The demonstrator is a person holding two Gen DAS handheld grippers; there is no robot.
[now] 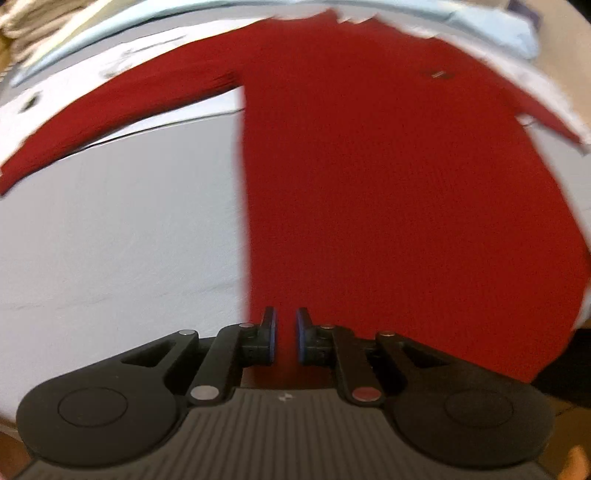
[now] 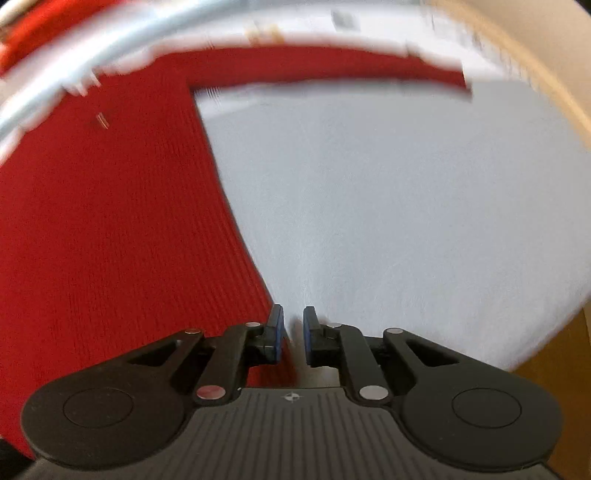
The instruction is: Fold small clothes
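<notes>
A red long-sleeved knit sweater [image 1: 369, 184] lies flat on a white cloth-covered table [image 1: 110, 240], sleeves spread out to both sides. My left gripper [image 1: 286, 334] hovers over the sweater's lower left hem corner, its jaws a narrow gap apart with nothing between them. In the right wrist view the sweater [image 2: 110, 240] fills the left half, one sleeve running right along the top. My right gripper [image 2: 293, 334] is at the sweater's lower right hem edge, its jaws also slightly apart and empty. Both views are motion-blurred.
Pale blue fabric [image 1: 480, 22] and folded light cloths [image 1: 33, 22] lie beyond the sweater's collar. A small label [image 1: 441, 74] is on the sweater's chest. The table's wooden edge [image 2: 554, 362] shows at the right.
</notes>
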